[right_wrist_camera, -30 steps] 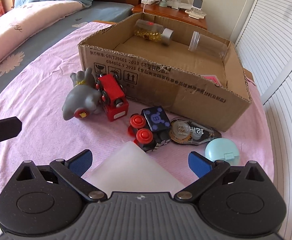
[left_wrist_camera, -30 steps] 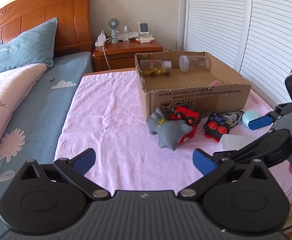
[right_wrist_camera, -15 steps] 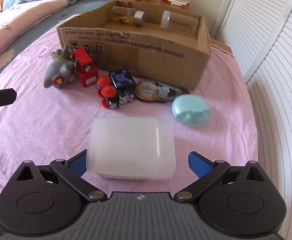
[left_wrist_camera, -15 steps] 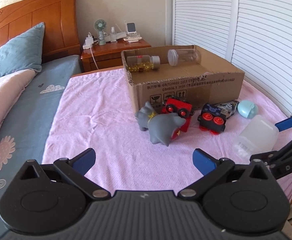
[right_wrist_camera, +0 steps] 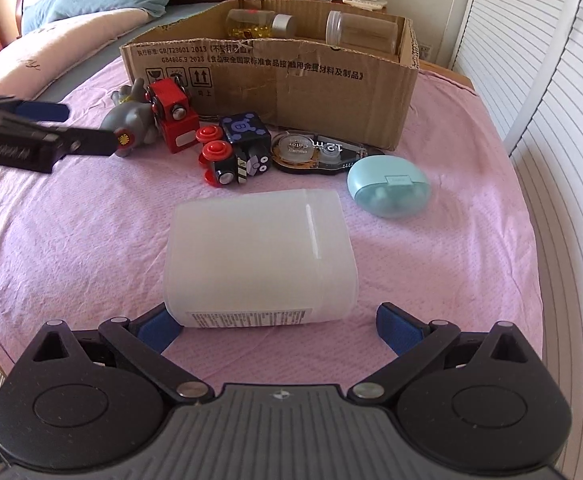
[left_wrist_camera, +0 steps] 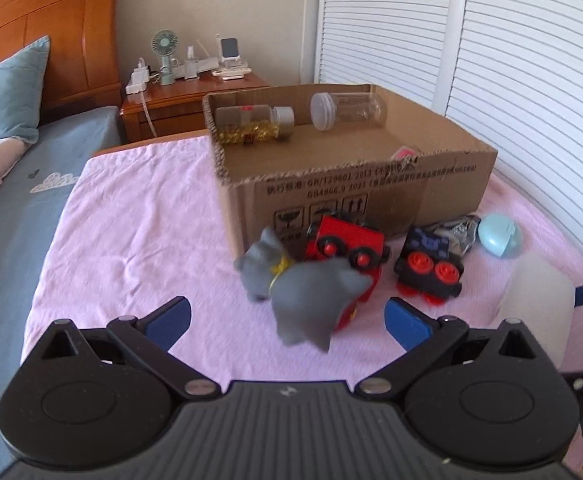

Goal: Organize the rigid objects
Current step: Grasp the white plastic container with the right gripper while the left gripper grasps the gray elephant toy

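Pink cloth (right_wrist_camera: pixel 91 240): spread over the surface on which everything is laid, with a bed to its left.
Cardboard box (right_wrist_camera: pixel 291 92): set at the far side of the cloth, open at the top; two clear jars are seen lying on their sides inside, one with gold contents (right_wrist_camera: pixel 257 24) on the left, one empty (right_wrist_camera: pixel 361 32) on the right.
White plastic container (right_wrist_camera: pixel 259 258): laid on its side near the right gripper, its printed label turned to the near edge.
Right gripper (right_wrist_camera: pixel 273 326): fingers held apart, one at each near corner of the container; no clamping is seen.
Left gripper (left_wrist_camera: pixel 287 318): fingers held wide apart, nothing between them; the grey elephant toy (left_wrist_camera: pixel 303 300) is seen just beyond.
Red toy train car (right_wrist_camera: pixel 171 118): leaned against the elephant, close to the box front.
Black block toy with red wheels (right_wrist_camera: pixel 233 150): placed right of the red car.
Tape dispenser (right_wrist_camera: pixel 317 152): laid flat by the box front.
Pale blue case (right_wrist_camera: pixel 389 188): placed farthest right, near the dispenser.
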A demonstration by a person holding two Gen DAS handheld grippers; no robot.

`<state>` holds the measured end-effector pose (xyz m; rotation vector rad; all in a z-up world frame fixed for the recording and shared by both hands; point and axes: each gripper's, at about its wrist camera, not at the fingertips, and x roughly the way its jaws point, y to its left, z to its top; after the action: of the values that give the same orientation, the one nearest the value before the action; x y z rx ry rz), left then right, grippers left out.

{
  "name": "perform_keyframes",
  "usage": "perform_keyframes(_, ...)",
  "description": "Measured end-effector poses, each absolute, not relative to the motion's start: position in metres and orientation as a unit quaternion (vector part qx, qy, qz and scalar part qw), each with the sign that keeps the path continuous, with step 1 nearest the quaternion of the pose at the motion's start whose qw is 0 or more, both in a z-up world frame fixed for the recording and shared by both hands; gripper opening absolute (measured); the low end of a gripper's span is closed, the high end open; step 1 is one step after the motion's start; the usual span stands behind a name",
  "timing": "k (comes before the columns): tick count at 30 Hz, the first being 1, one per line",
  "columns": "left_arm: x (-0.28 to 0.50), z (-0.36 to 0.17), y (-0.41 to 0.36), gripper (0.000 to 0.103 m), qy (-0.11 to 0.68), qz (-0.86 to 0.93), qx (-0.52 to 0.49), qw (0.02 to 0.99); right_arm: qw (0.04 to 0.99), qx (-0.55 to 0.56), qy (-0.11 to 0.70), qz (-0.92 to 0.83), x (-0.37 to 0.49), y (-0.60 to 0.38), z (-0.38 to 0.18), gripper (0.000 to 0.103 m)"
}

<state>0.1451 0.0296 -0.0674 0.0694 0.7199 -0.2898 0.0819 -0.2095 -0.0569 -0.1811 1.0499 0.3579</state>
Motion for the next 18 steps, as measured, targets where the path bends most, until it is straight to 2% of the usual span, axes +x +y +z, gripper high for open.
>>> perform_keyframes(8, 0.166, -0.069, 0.012, 0.102, 0.336, -0.184, 0.092, 0.919, 0.847, -0.087, 0.494, 0.175, 0.079, -0.211, -0.057, 0.103)
perform_keyframes(11, 0.17, -0.07, 0.007, 0.102, 0.355, -0.209, 0.104, 0.905, 0.848, -0.086, 0.492, 0.175, 0.078, -0.211, -0.057, 0.103)
perform_keyframes(18, 0.145, -0.061, 0.005, 0.102, 0.371, -0.242, 0.124, 0.888, 0.85, -0.087, 0.488, 0.179, 0.076, -0.212, -0.057, 0.103)
